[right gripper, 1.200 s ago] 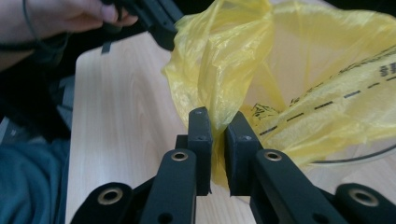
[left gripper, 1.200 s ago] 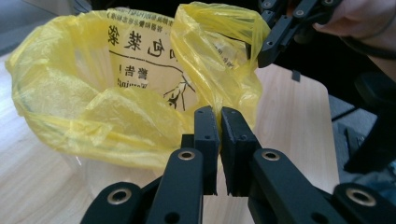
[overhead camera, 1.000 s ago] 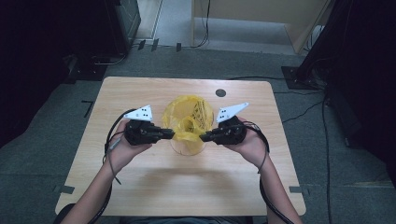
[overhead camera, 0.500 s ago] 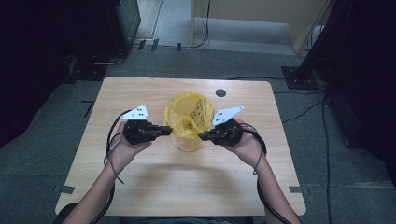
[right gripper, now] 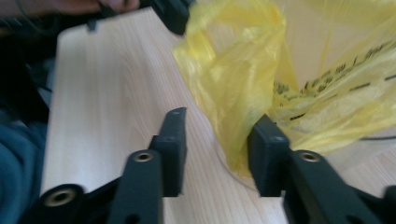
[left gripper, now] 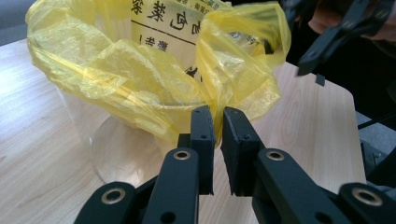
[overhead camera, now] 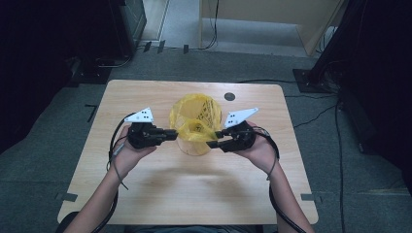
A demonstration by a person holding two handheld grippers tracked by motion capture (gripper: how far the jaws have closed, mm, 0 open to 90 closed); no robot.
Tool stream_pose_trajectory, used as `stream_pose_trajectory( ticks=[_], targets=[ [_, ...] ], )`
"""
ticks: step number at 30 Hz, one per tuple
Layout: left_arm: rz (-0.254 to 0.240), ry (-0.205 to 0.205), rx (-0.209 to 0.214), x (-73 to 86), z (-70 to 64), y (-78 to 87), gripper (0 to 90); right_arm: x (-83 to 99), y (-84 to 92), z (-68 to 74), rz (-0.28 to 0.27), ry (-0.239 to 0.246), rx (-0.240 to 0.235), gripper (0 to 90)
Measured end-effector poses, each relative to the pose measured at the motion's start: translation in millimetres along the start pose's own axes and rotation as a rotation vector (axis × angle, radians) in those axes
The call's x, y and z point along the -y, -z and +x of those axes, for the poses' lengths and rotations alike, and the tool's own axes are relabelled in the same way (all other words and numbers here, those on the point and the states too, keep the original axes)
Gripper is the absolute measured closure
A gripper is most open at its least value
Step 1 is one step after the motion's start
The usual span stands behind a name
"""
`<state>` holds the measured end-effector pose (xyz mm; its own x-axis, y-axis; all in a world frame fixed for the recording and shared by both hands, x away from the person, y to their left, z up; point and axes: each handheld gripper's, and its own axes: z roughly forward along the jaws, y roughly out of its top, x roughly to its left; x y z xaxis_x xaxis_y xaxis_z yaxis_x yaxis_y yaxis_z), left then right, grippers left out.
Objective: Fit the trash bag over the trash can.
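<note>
A thin yellow plastic bag sits in a clear round container in the middle of the pale wood-grain bench, and lining the container looks well advanced: the film drapes over most of the rim, while the near edge is bunched and unsettled. The left hand-held gripper is closed on a fold of the bag at that near rim, its black flat pads nearly together with film pinched between them. The right hand-held gripper has just been opening; its jaws stand apart, with a hanging flap of the bag between them but not pressed, so that side seems released. What seems left is to pull the loose edge down evenly around the rim. The bag is crinkled, translucent and glossy, printed with black characters; the container is smooth, see-through and cylindrical.
</note>
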<state>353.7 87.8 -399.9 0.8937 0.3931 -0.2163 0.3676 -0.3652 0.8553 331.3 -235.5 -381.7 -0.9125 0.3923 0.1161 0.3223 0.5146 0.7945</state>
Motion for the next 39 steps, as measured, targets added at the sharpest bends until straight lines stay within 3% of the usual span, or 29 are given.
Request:
stream_pose_trajectory(
  ticks=[2,10,13,17,22,26,30,34,37,39],
  targets=[
    [-0.004,-0.007,-0.004,-0.8,-0.9,1.1,82.7,-2.4,5.1,-1.3,-0.038,-0.022,-0.014,57.9],
    [-0.002,-0.023,-0.004,-3.2,-3.9,2.0,82.8,-6.6,2.2,-5.3,-0.175,-0.109,0.044,43.0],
    [-0.003,-0.026,-0.004,-4.8,-4.5,2.8,82.2,-8.8,2.0,-7.0,-0.215,-0.144,0.025,38.0],
    [-0.007,-0.022,0.002,-8.3,-5.0,5.1,74.8,-9.8,6.3,-6.5,-0.167,-0.102,0.067,34.6],
    [-0.016,0.001,0.030,-18.0,-4.8,9.0,57.6,-13.9,16.0,-7.7,-0.203,-0.114,0.077,34.2],
    [-0.019,-0.011,0.036,-25.7,-4.6,7.8,53.2,-19.6,13.7,-8.2,-0.211,-0.126,0.064,35.5],
    [-0.001,0.003,0.045,-34.2,-1.6,2.6,51.0,-25.2,4.2,-10.6,-0.177,-0.156,0.079,38.4],
    [0.006,0.026,0.071,-41.0,1.1,-4.5,52.7,-28.0,1.4,-11.4,-0.182,-0.172,0.061,55.0],
    [0.030,0.027,0.073,-43.1,-0.4,-8.4,68.2,-29.5,2.6,-8.8,-0.177,-0.162,0.046,75.6],
    [0.020,0.021,0.102,-43.2,-2.9,-6.6,82.2,-30.0,3.8,-4.7,-0.177,-0.127,0.024,81.1]
  ],
)
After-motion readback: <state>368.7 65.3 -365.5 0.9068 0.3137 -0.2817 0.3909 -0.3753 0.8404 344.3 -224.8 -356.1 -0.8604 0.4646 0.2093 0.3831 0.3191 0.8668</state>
